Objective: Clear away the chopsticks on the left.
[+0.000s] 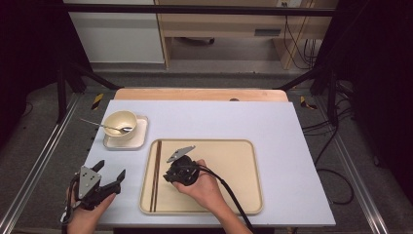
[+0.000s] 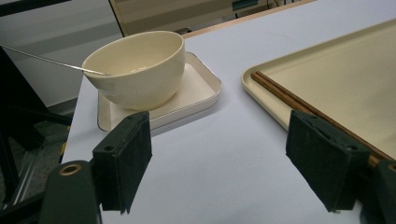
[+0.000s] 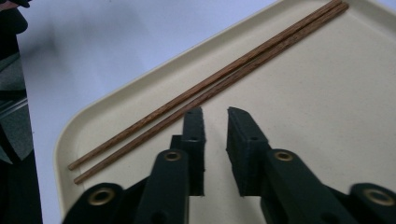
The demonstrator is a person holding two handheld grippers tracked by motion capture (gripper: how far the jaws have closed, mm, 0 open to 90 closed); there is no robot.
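In the high view, a beige tray [image 1: 243, 146] lay at the centre of a pale blue table top [image 1: 292, 126]. A pair of brown chopsticks [image 1: 156, 175] lay side by side along the tray's left edge, inside the rim. The right gripper [image 1: 171, 171] hovered over the left half of the tray, just right of the chopsticks, held by the person's right hand [image 1: 204, 187]. In the lower left of the frame the left gripper [image 1: 111, 171] sat over the table beside the tray, its jaws spread wide with nothing between them. In the upper left of the table, a cream bowl [image 1: 120, 124] stood on a small square plate [image 1: 141, 136], with a metal spoon [image 1: 97, 124] resting in the bowl, its handle sticking out to the left.

In the left gripper view, the two pads stood far apart at the bottom corners. The bowl on its plate [image 2: 196, 88] sat at upper left; the tray [image 2: 261, 88] with the chopsticks [image 2: 280, 95] ran along the right.

In the right gripper view, the jaws showed a narrow gap, holding nothing, with the bare tray floor [image 3: 327, 93] visible through it. The chopsticks [image 3: 210, 91] crossed diagonally from lower left to upper right, just beyond the pad tips and apart from them.

No writing or label could be read anywhere.
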